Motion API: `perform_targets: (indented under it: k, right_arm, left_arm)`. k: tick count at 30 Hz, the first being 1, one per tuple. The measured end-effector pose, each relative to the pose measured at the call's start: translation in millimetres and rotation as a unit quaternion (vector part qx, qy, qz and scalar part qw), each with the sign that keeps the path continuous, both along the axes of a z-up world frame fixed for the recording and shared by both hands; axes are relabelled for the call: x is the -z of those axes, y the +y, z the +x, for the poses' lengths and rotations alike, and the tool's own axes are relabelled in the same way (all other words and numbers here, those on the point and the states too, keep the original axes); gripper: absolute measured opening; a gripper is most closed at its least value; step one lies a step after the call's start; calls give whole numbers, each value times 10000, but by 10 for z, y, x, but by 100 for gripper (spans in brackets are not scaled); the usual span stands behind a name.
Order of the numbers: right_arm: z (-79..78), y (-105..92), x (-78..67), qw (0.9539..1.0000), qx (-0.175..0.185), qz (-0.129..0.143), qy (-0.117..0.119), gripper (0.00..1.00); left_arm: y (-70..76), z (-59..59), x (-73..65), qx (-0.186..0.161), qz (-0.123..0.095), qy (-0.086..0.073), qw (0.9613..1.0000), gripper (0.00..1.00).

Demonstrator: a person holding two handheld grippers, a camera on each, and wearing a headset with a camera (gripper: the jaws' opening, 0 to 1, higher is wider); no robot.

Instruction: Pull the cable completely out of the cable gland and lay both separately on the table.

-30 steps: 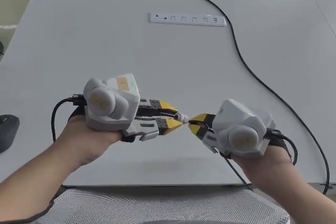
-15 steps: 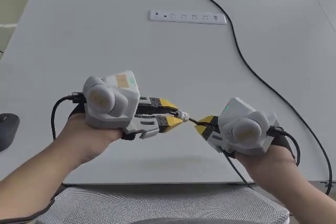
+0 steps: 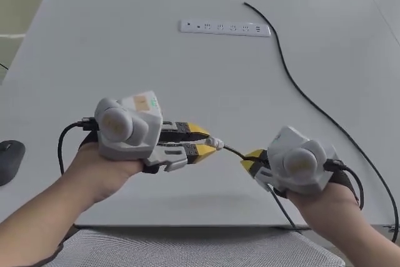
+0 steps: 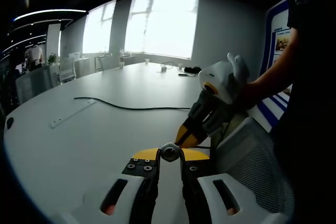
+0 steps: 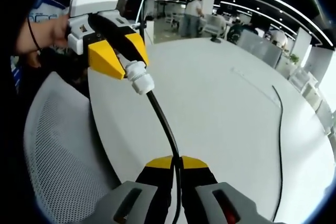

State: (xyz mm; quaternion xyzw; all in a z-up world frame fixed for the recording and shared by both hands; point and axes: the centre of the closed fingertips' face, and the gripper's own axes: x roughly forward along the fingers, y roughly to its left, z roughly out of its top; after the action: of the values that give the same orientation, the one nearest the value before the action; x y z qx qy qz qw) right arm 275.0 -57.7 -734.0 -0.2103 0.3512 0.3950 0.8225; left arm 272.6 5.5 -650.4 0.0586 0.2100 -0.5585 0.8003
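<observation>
The right gripper (image 3: pixel 248 159), jaws pinched on the black cable (image 5: pixel 164 121), has drawn away from the left gripper (image 3: pixel 208 141), whose jaws clamp the white cable gland (image 5: pixel 139 81), both held above the near edge of the table (image 3: pixel 125 42). A second ago the yellow tips almost met; now a short stretch of cable spans the gap. The cable still enters the gland, so the pull looks under way, with neither part laid down yet.

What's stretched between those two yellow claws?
A black cable, running from the white gland in the left gripper to the right gripper; clearest in the right gripper view.
</observation>
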Motion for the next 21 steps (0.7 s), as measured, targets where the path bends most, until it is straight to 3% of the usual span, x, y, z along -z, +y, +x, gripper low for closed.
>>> perform_targets:
  k: [14,21]
  right_arm:
    - [-22,-145,61,9998,-44,-176,-51,0]
    - [8,-180,52,9998,16,-174,-68,0]
  left_arm:
    - [21,25,13,-99,12,28,9999,16]
    - [-21,-18,42,-42,66,40,10000,16]
